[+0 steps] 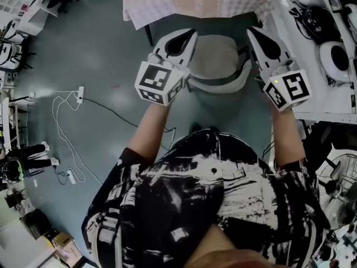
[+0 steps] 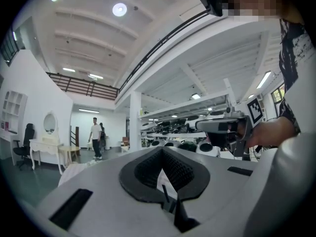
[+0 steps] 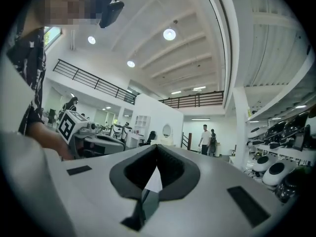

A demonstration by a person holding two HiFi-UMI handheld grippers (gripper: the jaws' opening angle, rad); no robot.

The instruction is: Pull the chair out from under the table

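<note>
The chair stands in the head view with its beige seat (image 1: 215, 54) partly under the table's checked cloth (image 1: 195, 1) and its white curved backrest (image 1: 218, 86) toward me. My left gripper (image 1: 192, 34) hovers over the chair's left side and my right gripper (image 1: 251, 31) over its right side. Both are held up level, well above the chair and touching nothing. The left gripper's jaws (image 2: 161, 149) meet at their tips with nothing between them. The right gripper (image 3: 157, 147) is likewise shut and empty. Each gripper view shows the other gripper: the right one (image 2: 229, 127) and the left one (image 3: 81, 130).
A white bench (image 1: 304, 102) with round white devices (image 1: 334, 54) runs along the right. A cable and power strip (image 1: 80, 95) lie on the grey floor at left. Two people (image 3: 207, 138) walk far off, near white furniture (image 2: 47, 144).
</note>
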